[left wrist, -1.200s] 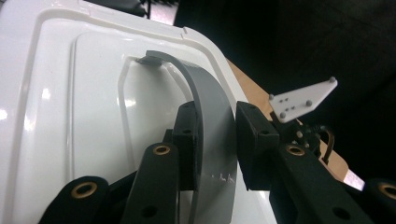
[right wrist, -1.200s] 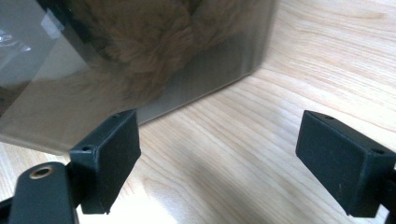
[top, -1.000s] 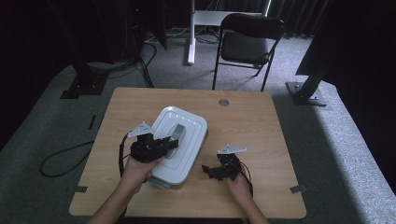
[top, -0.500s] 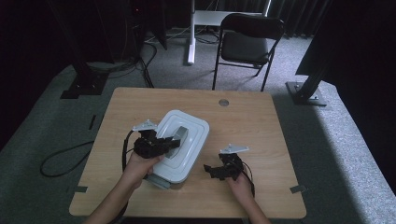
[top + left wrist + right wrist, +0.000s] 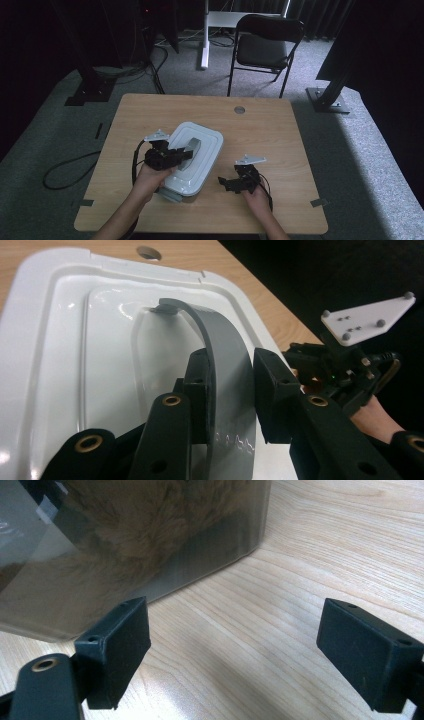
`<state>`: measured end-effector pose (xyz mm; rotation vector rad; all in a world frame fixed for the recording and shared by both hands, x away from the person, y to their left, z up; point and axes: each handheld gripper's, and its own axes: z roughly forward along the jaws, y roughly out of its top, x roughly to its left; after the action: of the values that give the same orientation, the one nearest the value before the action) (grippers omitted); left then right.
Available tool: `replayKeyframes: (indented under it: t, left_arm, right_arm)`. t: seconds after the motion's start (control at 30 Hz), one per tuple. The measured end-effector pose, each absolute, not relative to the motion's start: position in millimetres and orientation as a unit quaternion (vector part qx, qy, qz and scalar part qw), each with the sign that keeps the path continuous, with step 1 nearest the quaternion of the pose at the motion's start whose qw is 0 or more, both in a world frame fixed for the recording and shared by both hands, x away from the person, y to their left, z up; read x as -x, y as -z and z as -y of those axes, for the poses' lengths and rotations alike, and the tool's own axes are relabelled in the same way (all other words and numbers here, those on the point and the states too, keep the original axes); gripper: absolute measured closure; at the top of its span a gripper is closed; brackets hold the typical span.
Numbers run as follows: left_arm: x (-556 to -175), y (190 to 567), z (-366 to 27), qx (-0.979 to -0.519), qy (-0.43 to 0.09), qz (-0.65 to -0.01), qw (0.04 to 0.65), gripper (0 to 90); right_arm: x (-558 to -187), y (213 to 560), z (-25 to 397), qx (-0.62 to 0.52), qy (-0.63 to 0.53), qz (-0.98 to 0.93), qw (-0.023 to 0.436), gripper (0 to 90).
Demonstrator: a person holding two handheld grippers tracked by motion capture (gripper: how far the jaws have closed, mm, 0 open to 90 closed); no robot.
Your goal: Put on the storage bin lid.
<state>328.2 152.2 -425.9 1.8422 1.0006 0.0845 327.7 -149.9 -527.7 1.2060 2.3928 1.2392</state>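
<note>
The box (image 5: 192, 157) sat left of centre on the table (image 5: 270, 130), its grey handle (image 5: 225, 370) clamped in the left gripper (image 5: 232, 390). The right gripper (image 5: 235, 650) hung released beside the box wall — best lift straight and slow, keeping the handle centred between the pads.

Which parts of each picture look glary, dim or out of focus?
High view: dark room, light falls on the table. Left gripper view: glare streaks on the white lid; near jaws soft. Right gripper view: the box blurry, its furry contents hazy through the wall.
</note>
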Motion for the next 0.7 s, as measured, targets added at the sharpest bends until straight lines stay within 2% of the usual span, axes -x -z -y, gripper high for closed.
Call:
replayKeyframes:
  t: [0.47,0.57,0.7]
  left_arm:
    - [-329,427,-153,-0.758,-0.029,-0.412,0.505,71.5]
    - [-327,423,-152,-0.761,-0.038,-0.410,0.502,69.4]
    - [-324,417,-152,-0.761,-0.056,-0.407,0.503,62.4]
  right_arm:
    - [-328,530,149,-0.406,-0.416,-0.809,0.089,13.2]
    - [-328,529,150,-0.408,-0.418,-0.807,0.089,13.2]
    - [-329,529,153,-0.412,-0.418,-0.805,0.089,13.1]
